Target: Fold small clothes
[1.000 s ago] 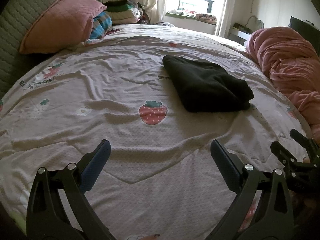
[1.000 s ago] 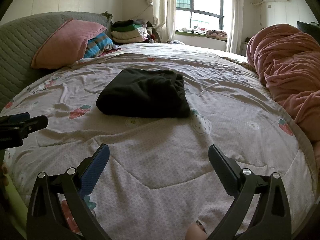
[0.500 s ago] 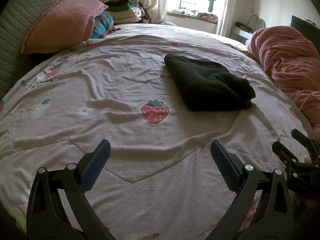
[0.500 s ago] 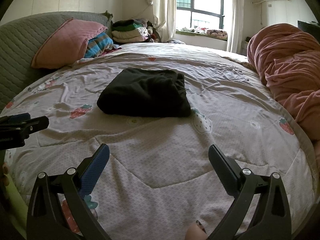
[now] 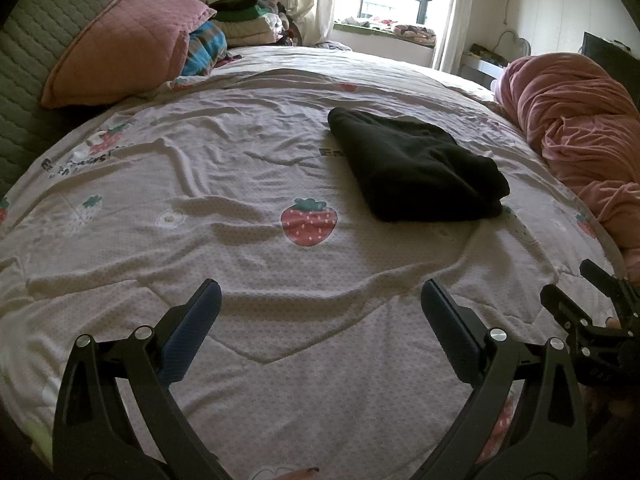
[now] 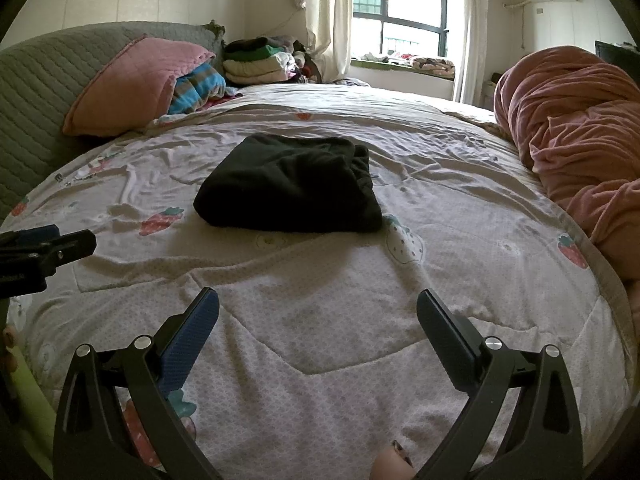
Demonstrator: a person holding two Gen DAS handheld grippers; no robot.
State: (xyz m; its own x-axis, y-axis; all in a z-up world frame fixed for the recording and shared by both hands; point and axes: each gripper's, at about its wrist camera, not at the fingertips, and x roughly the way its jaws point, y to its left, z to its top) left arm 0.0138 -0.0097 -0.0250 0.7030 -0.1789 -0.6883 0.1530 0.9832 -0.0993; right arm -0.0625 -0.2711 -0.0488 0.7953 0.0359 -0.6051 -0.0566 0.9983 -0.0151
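A black garment (image 5: 416,170) lies folded into a thick rectangle on the strawberry-print quilt (image 5: 240,240); it also shows in the right wrist view (image 6: 290,186). My left gripper (image 5: 320,304) is open and empty above the quilt's near part, well short of the garment. My right gripper (image 6: 318,308) is open and empty too, in front of the garment. The right gripper shows at the right edge of the left wrist view (image 5: 584,304), and the left gripper at the left edge of the right wrist view (image 6: 48,244).
A pink pillow (image 5: 124,44) leans on a grey quilted headboard (image 5: 28,64) at the left. A bunched pink blanket (image 5: 580,120) lies along the right side. A stack of folded clothes (image 6: 256,60) sits at the far end by the window.
Both grippers have drifted slightly; the garment sits a little lower and nearer in both views. Both stay open and empty.
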